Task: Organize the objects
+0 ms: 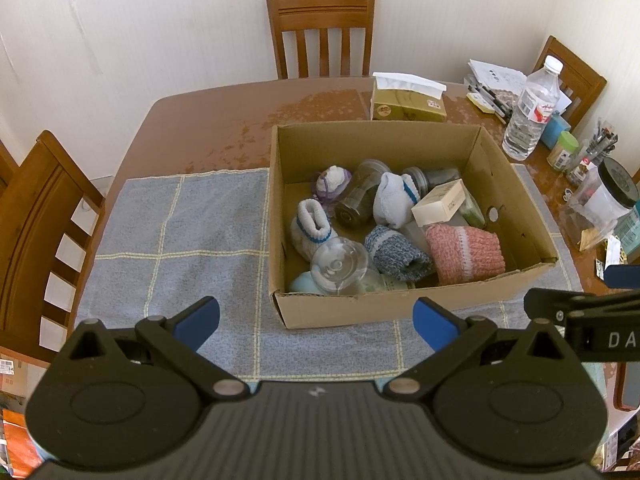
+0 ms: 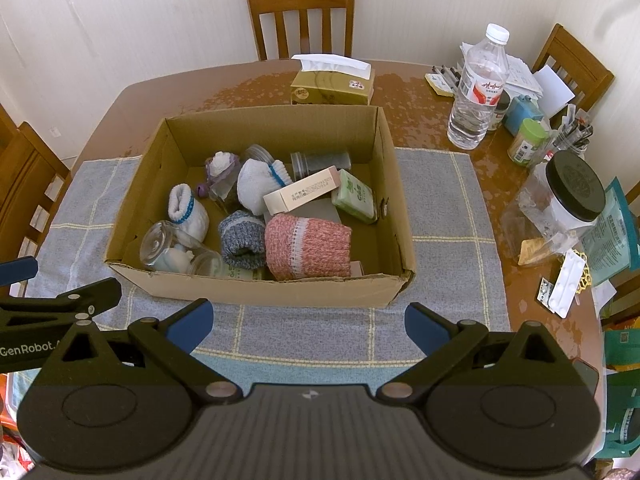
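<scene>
An open cardboard box [image 1: 384, 308] [image 2: 260, 286] stands on a blue checked cloth [image 1: 180, 232] [image 2: 440, 208]. Inside lie rolled socks: a pink one [image 1: 464, 252] [image 2: 308, 246], a grey-blue one [image 1: 396, 254] [image 2: 242, 238] and white ones [image 1: 310, 230] [image 2: 188, 210]. Glass jars [image 1: 340, 266] [image 2: 158, 246], a slim beige carton [image 1: 438, 202] [image 2: 300, 194] and a green pack [image 2: 356, 196] are mixed among them. My left gripper [image 1: 316, 322] hovers open in front of the box's near wall, holding nothing. My right gripper [image 2: 308, 326] also hangs open and empty before the box.
A tissue box [image 1: 408, 98] [image 2: 332, 80] sits behind the carton. A water bottle [image 1: 530, 110] [image 2: 478, 88], a black-lidded jar [image 1: 608, 196] [image 2: 568, 196], pens, papers and packets crowd the table's right side. Wooden chairs [image 1: 320, 32] [image 2: 300, 16] ring the table.
</scene>
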A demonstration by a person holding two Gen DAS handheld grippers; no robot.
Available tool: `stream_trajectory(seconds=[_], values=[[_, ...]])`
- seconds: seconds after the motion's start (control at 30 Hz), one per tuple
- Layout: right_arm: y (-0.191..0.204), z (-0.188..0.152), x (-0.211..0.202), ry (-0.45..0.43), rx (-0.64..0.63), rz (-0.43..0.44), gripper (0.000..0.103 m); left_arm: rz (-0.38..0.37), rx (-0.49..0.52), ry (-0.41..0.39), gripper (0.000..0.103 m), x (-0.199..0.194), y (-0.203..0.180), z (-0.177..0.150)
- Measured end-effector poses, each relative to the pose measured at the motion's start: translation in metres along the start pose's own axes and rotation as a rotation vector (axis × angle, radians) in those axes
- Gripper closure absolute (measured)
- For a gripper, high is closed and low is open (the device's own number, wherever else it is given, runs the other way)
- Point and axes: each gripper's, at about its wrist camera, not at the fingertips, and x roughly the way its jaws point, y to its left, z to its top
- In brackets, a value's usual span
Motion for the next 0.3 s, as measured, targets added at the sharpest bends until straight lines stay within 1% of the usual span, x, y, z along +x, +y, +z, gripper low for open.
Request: stream_trajectory(seconds=[0.3], values=[[-0.0001, 0.0002, -0.0006, -0.001, 0.003, 0.001, 0.0, 0.005, 0.002, 0.001, 0.001, -0.0002, -0.0002, 0.0011]])
